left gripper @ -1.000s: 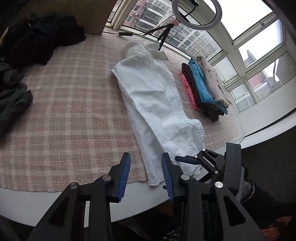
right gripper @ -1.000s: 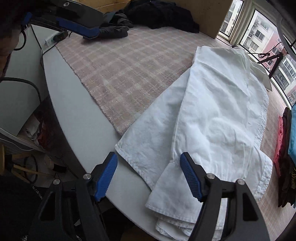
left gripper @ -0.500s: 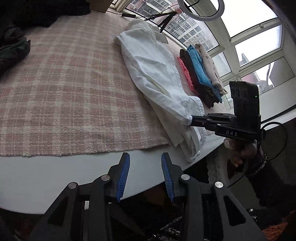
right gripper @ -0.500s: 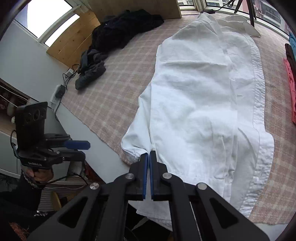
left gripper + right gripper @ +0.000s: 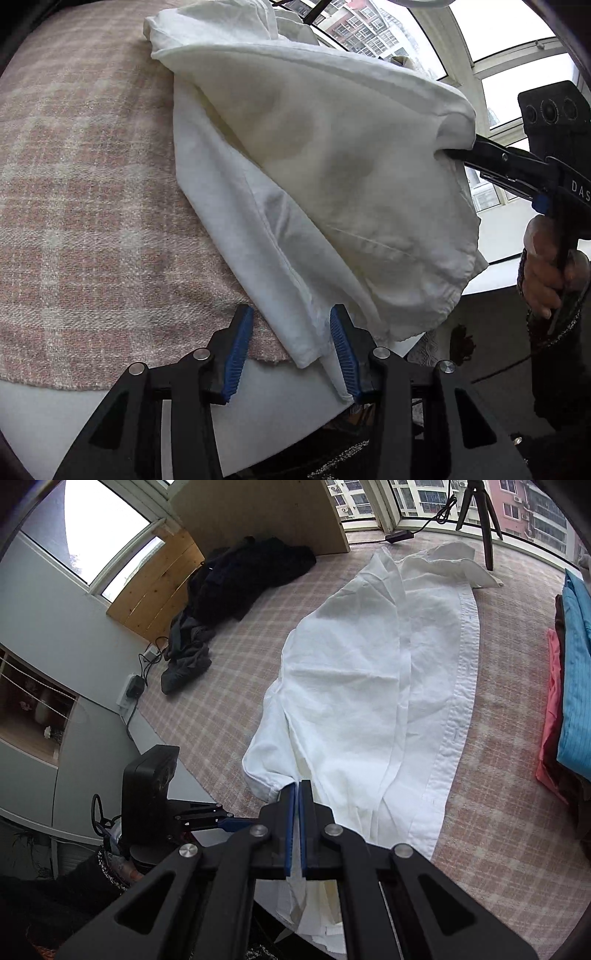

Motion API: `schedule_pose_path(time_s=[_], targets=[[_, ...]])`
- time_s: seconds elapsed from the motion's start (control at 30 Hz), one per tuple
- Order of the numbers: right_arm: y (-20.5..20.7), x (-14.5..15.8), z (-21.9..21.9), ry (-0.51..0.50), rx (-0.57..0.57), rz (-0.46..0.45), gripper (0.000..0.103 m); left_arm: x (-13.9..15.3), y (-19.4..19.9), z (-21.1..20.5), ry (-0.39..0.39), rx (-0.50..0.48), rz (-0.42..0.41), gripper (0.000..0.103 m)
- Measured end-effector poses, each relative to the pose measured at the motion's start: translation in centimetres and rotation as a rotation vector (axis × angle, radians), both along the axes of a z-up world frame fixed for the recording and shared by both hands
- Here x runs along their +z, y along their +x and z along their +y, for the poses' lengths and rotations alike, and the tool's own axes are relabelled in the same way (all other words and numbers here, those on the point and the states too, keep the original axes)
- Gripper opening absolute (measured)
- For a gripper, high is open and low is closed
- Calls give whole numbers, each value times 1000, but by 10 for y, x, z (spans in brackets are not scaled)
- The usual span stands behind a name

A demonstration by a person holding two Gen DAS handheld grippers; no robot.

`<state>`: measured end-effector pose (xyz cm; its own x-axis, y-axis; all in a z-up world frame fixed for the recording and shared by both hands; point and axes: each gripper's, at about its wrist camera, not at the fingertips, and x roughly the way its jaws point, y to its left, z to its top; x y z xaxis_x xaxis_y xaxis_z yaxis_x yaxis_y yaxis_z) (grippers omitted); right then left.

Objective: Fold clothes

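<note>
A white shirt (image 5: 332,177) (image 5: 376,686) lies lengthwise on a pink plaid cloth (image 5: 85,206), its hem hanging over the table's near edge. My right gripper (image 5: 297,786) is shut on the shirt's hem end and holds that part lifted; the left wrist view shows it (image 5: 454,149) pinching the raised fabric at the right. My left gripper (image 5: 291,332) is open, with a lower corner of the hem lying between its blue pads. In the right wrist view it (image 5: 221,821) sits low at the table edge, held by a hand.
A stack of folded clothes (image 5: 569,701), blue on pink and dark ones, lies at the right. A heap of dark garments (image 5: 236,583) sits far left by a wooden board (image 5: 258,513). A tripod (image 5: 484,520) stands by the windows. White table edge (image 5: 266,413) runs nearest.
The right gripper, which shut on the hem half a second ago, has raised it. The left gripper has come in from below the table edge to straddle the lower hem corner.
</note>
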<state>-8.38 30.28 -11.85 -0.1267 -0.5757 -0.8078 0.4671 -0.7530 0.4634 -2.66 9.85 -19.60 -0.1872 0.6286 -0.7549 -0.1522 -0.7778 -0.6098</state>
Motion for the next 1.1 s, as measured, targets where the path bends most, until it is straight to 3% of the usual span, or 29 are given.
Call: schedule_pose_path(time_s=[0.13, 0.23, 0.33, 0.37, 0.43, 0.47, 0.6, 0.83, 0.93, 1.03, 1.1], targets=[[0, -2, 2, -15, 16, -4, 3, 25, 18, -4, -85, 104, 53, 41], [-1, -4, 4, -26, 26, -6, 2, 31, 18, 15, -115, 40, 62, 39], [0, -4, 5, -39, 29, -4, 2, 24, 10, 33, -158, -8, 32, 31], [0, -5, 5, -38, 28, -3, 2, 21, 8, 37, -165, -20, 23, 19], [1, -2, 5, -43, 24, -1, 3, 16, 3, 44, -113, -46, -1, 2], [2, 1, 5, -49, 22, 1, 3, 15, 1, 46, -97, -55, -1, 1], [5, 13, 5, -72, 10, 5, 2, 30, 3, 35, -24, -61, 10, 0], [13, 36, 1, -119, 3, 17, 3, 87, 24, -41, 95, -1, 71, 1], [29, 35, -24, -128, 41, 6, 4, 74, 29, -75, 71, 22, 40, 1], [54, -7, -68, -97, 140, -149, 22, 34, 25, -101, 4, 47, -41, 0], [80, -21, -79, -78, 194, -199, 22, 12, 25, -109, -20, 59, -108, 0]])
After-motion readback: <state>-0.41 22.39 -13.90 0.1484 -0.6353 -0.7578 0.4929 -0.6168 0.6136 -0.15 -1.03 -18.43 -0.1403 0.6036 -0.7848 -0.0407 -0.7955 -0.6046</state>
